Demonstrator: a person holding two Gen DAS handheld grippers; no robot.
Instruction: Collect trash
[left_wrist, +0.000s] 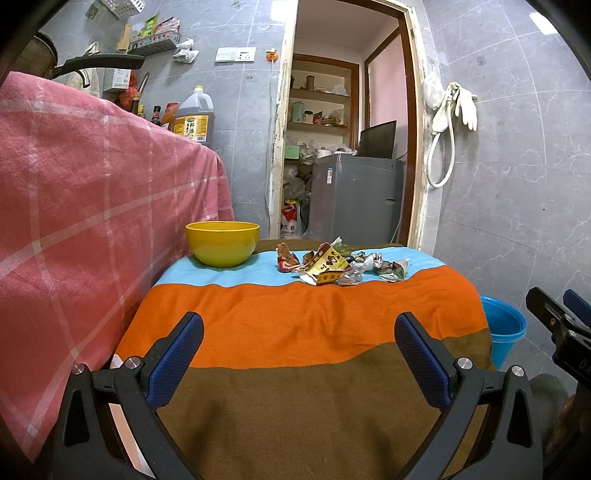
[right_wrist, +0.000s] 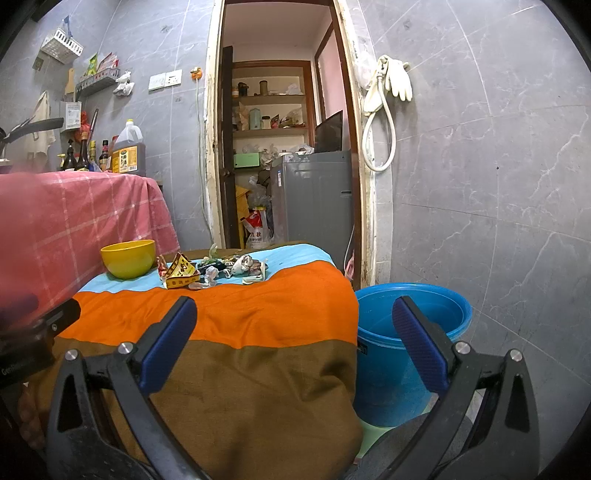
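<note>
A table draped in a striped blanket (left_wrist: 314, 325) (3 bands show on top: light blue at the far end, orange in the middle, olive-brown nearest) carries 2 things. A yellow bowl (left_wrist: 221, 243) stands upright on the blue band at the far left. Just beside it, to its right, lies a heap of crumpled wrappers (left_wrist: 340, 265), spread along the blue band, its front edge reaching the orange.
</note>
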